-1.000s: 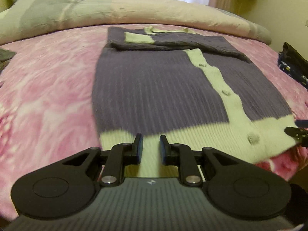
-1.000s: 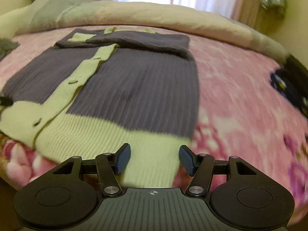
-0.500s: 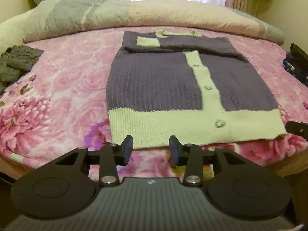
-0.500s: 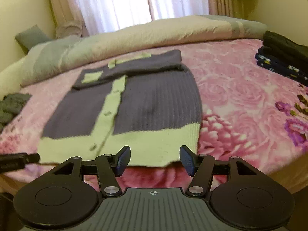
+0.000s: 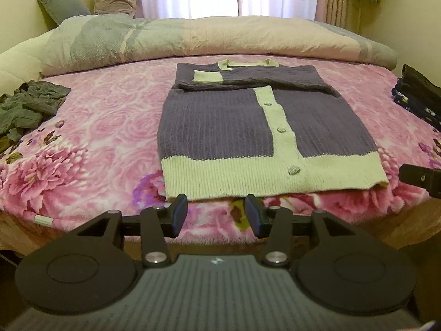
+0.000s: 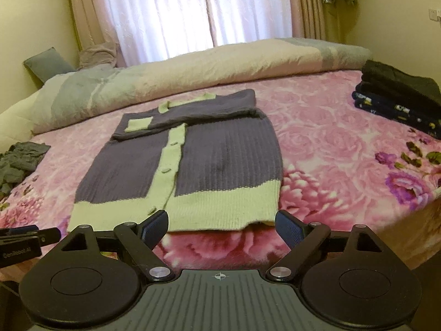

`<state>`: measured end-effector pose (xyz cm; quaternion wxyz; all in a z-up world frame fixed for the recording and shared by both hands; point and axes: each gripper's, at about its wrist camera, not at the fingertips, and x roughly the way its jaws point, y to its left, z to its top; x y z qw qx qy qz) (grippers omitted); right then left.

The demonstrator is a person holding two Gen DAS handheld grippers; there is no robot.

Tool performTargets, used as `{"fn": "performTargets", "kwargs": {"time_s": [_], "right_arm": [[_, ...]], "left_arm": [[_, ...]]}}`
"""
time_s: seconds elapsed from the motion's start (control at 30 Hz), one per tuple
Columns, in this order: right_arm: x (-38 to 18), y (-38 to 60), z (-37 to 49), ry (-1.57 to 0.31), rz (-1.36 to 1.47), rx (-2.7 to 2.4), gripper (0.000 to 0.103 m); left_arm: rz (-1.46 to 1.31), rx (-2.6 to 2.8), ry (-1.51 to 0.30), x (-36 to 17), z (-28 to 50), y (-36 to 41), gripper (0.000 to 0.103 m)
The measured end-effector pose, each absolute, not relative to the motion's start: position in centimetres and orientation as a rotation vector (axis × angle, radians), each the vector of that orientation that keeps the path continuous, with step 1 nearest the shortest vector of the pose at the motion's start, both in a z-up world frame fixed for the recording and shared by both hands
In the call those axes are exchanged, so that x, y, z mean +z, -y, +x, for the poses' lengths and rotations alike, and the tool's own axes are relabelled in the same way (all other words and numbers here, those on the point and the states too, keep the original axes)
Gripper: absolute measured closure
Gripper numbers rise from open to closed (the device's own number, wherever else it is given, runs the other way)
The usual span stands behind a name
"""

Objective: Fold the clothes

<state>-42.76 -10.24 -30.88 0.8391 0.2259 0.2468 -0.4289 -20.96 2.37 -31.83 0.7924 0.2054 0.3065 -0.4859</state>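
A purple knit cardigan (image 5: 220,127) with a pale green hem and button band lies flat on the pink floral bedspread (image 5: 104,115), sleeves folded across the chest. It also shows in the right wrist view (image 6: 220,160). My left gripper (image 5: 216,215) is open and empty, just short of the hem near the bed's front edge. My right gripper (image 6: 222,226) is open wide and empty, just short of the hem's right part. Each gripper's tip shows at the edge of the other's view.
A crumpled grey-green garment (image 5: 24,107) lies at the bed's left. A stack of folded dark clothes (image 6: 399,96) sits at the right. A rolled duvet (image 5: 220,38) runs along the far side, with curtains (image 6: 193,13) behind.
Both grippers have pulled back from the cardigan's hem toward the bed's front edge and risen. The left gripper's jaws have opened wider. The cardigan now lies flat.
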Motion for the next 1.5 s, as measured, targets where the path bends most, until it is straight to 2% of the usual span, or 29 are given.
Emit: {"fn": "performTargets", "kwargs": {"time_s": [0.67, 1.5], "right_arm": [[-29.7, 5.7, -43.4, -0.513, 0.418, -0.885, 0.016], [-29.8, 5.7, -43.8, -0.511, 0.425, -0.895, 0.016]], "left_arm": [[0.404, -1.064, -0.615, -30.2, -22.4, -6.7, 0.059], [0.41, -1.099, -0.623, -30.8, -21.8, -6.1, 0.056]]}}
